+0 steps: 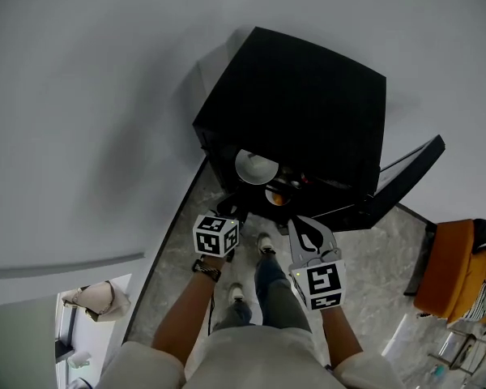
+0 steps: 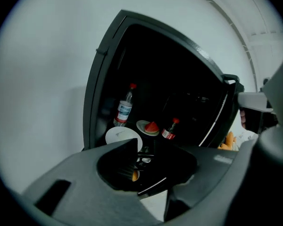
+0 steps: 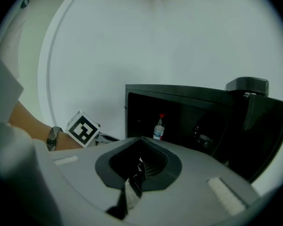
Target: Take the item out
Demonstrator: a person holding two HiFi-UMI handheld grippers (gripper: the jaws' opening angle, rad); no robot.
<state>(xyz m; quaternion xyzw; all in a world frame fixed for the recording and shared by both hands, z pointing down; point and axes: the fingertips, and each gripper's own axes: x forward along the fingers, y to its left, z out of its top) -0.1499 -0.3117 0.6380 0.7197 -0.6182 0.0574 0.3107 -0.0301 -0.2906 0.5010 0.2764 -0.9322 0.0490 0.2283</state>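
Place: a plain indoor room, home-like; whether it is a real home cannot be told.
Appliance: small black box-shaped cabinet (image 1: 308, 104), fridge-like, door open.
Inside: clear plastic bottle with a red cap (image 2: 124, 108) and white round plate with a red slice (image 2: 148, 127) — food storage.
Floor: grey marbled stone floor (image 1: 364, 258).
Walls: bare white wall (image 1: 89, 96).
Furniture: orange padded chair (image 1: 449, 270).

the left grey two-jaw gripper (image 1: 229, 214) with a black-and-white marker cube (image 1: 216, 235) is held out on a bare left forearm (image 1: 185, 314). its jaws stand apart, with nothing pressed between the pads. the right grey two-jaw gripper (image 1: 301, 224) is just right of those jaws and a little behind them, on a bare right forearm (image 1: 341, 336). its jaws are closed tip to tip and empty.
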